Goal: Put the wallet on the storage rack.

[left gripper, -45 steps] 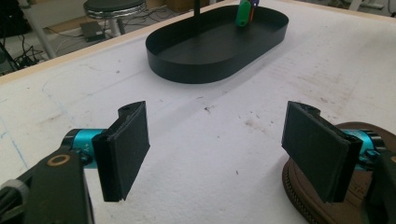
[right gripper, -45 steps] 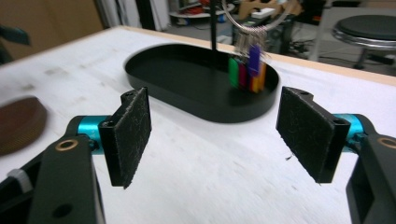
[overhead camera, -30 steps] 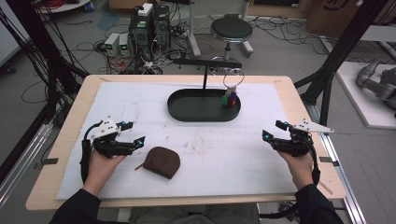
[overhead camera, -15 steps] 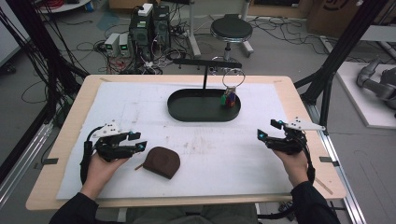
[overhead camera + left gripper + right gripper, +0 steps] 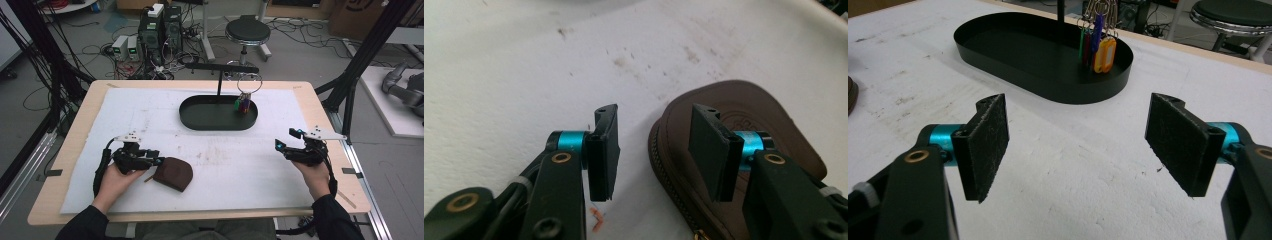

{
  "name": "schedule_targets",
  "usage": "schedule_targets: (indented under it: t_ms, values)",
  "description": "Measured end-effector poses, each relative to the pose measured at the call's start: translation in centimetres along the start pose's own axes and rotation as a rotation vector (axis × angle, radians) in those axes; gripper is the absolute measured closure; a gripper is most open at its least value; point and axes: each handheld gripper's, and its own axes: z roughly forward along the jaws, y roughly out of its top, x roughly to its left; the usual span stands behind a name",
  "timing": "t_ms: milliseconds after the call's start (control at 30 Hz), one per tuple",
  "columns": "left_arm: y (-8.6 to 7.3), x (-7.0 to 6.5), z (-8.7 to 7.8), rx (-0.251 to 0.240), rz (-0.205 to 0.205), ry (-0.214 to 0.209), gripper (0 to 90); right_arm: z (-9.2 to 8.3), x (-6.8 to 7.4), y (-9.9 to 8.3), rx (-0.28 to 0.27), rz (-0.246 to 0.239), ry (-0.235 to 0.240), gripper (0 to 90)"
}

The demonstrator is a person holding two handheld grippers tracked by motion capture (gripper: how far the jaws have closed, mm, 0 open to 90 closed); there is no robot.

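A brown zippered pouch (image 5: 173, 173) lies flat on the white mat near the front left. My left gripper (image 5: 154, 159) is low at its left end. In the left gripper view the pouch (image 5: 744, 110) has its zipper edge between the jaws of that gripper (image 5: 656, 145): one pad (image 5: 711, 145) hangs over the pouch, the other pad (image 5: 604, 150) over bare mat. These jaws have just been closing, but a gap remains and neither pad presses on the pouch. My right gripper (image 5: 286, 141) hovers at the right, wide open and holding nothing (image 5: 1083, 145).
A black oval tray (image 5: 200, 119) sits at the mat's far middle, with a T-shaped stand (image 5: 220, 67) rising from it. A key ring with coloured tags (image 5: 243, 104) hangs into the tray's right end (image 5: 1098, 47). A stool and computers stand on the floor beyond the table.
My left gripper has moved right and down to the pouch's left end, and its jaws have narrowed from wide open. The right gripper has shifted slightly left.
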Motion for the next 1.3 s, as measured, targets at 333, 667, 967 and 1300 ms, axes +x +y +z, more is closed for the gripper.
schedule_targets:
  t_ms: [333,667,967,1300]
  values:
    - [-0.4,0.0,0.2,-0.005,-0.067,-0.064,73.5,0.2,0.2,0.0,0.012,-0.031,0.002,26.5]
    - [-0.3,-0.5,0.3,-0.039,-0.046,-0.038,83.4,0.2,0.2,0.0,0.007,-0.036,-0.001,28.7]
    - [0.5,-1.7,0.1,-0.129,0.019,-0.063,85.4,0.1,0.1,0.1,0.0,-0.031,-0.002,28.8]
    - [1.6,-3.4,-0.2,-0.292,0.096,-0.128,86.2,0.1,0.3,0.2,-0.008,-0.038,-0.006,28.9]
